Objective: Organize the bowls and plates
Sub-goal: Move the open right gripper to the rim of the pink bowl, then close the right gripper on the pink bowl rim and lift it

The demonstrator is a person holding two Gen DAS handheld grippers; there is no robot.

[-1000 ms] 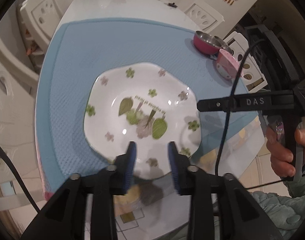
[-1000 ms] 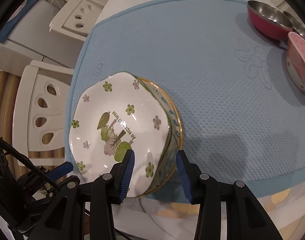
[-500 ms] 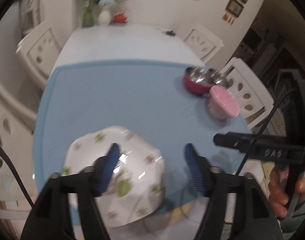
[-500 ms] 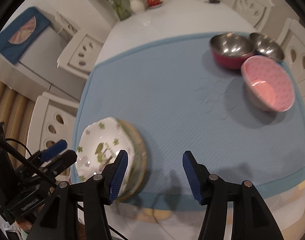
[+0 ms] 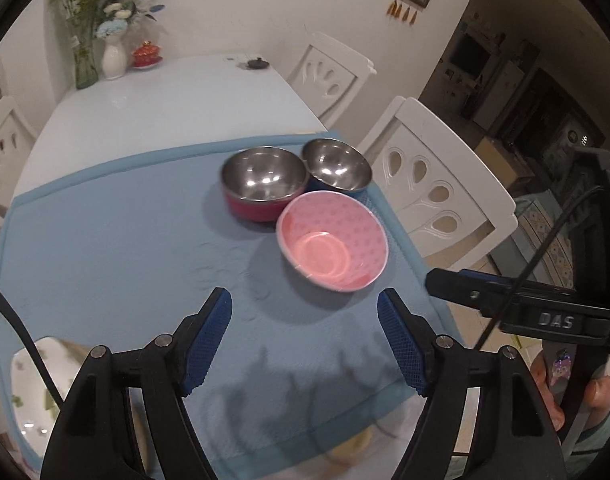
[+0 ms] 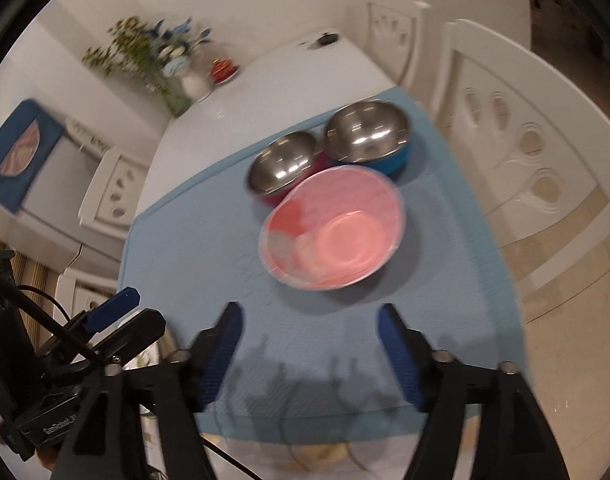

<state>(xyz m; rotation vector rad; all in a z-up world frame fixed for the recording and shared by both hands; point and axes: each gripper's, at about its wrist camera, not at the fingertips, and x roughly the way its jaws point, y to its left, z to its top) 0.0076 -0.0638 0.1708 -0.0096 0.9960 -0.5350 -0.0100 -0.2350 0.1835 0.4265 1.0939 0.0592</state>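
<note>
A pink bowl (image 5: 331,240) (image 6: 333,232) stands on the blue mat (image 5: 105,240) (image 6: 185,248), just beyond both grippers. Behind it sit two steel bowls touching each other, one red-sided (image 5: 263,184) (image 6: 283,166) and one blue-sided (image 5: 337,164) (image 6: 367,132). The floral plate (image 5: 25,392) lies at the mat's near left corner, partly hidden by my left gripper's arm. My left gripper (image 5: 303,294) is open and holds nothing. My right gripper (image 6: 310,309) has its jaws opening, with nothing between them.
White chairs (image 5: 437,184) (image 6: 517,128) stand along the table's right side, and another (image 6: 113,188) on the left. A flower vase (image 5: 113,58) and a red lidded cup (image 5: 145,54) sit at the far end of the white table (image 5: 165,108). A hand (image 5: 545,384) holds the right gripper's handle.
Both grippers let go of the floral plate, opened wide, and swung up and right toward the bowls. The plate now lies at the lower left, and the pink bowl fills the centre.
</note>
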